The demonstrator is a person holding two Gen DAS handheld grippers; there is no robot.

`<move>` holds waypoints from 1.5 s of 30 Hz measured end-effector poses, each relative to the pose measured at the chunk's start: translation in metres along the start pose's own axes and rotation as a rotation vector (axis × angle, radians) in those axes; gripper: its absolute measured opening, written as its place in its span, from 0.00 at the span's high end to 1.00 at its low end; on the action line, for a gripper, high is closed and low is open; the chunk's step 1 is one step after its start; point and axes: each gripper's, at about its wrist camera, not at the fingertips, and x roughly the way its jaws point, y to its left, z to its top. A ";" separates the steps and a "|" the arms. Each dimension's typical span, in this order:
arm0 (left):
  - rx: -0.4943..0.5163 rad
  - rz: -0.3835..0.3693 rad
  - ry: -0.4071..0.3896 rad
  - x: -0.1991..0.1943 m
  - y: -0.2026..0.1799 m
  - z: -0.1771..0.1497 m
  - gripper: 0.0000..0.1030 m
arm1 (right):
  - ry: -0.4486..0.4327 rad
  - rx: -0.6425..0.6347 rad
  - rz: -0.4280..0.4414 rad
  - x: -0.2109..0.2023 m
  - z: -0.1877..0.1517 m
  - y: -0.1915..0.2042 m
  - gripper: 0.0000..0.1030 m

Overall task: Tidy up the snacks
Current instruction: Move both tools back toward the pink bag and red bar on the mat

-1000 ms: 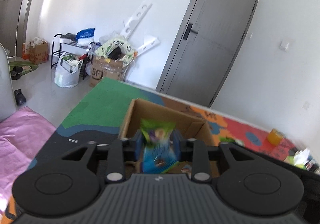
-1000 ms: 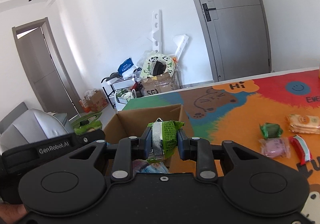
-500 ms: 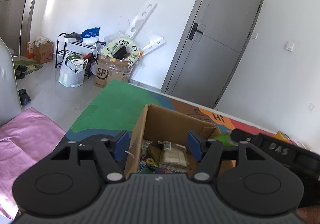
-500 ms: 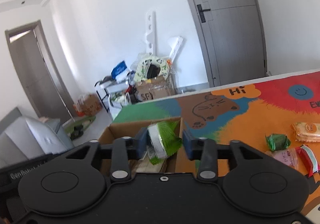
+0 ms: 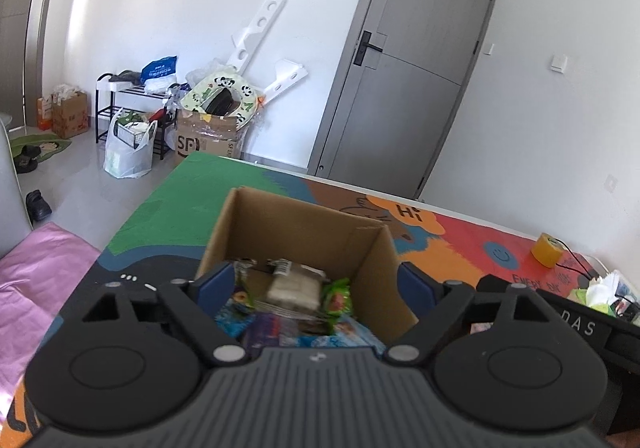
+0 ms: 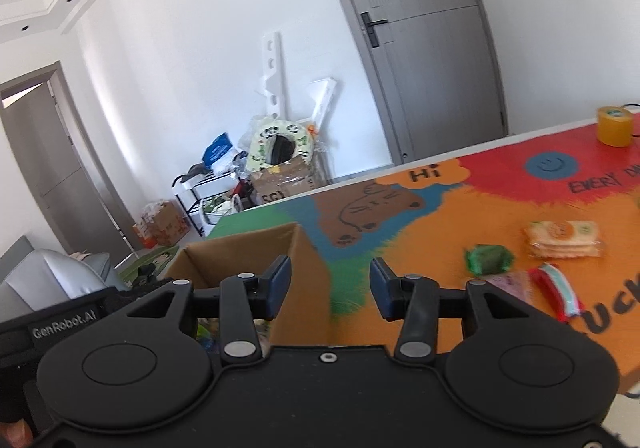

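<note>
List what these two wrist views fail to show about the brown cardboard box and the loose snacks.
- Brown cardboard box, left wrist view: near wall and lowest packets hidden by the left gripper.
- Same box, right wrist view: contents hidden by the right gripper.
- Pink snack packet, right wrist view: partly behind the gripper, blurred.
- Packet labels: too blurred to read.

The cardboard box (image 5: 304, 232) stands on the surface (image 6: 440, 232) between and ahead of the left fingers (image 5: 214, 284), snack packets (image 5: 296, 288) lying inside it, while from the right fingers (image 6: 382, 288) it sits left and loose snacks (image 6: 560, 238) lie right.
</note>
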 end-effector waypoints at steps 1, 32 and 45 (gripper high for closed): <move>0.006 -0.002 0.000 -0.001 -0.004 -0.001 0.14 | -0.004 0.004 -0.006 -0.003 0.000 -0.003 0.52; 0.104 -0.117 0.018 -0.013 -0.109 -0.027 0.07 | -0.120 0.090 -0.176 -0.094 -0.003 -0.093 0.01; 0.151 -0.143 0.058 0.010 -0.148 -0.037 0.07 | -0.115 0.145 -0.225 -0.098 -0.003 -0.131 0.00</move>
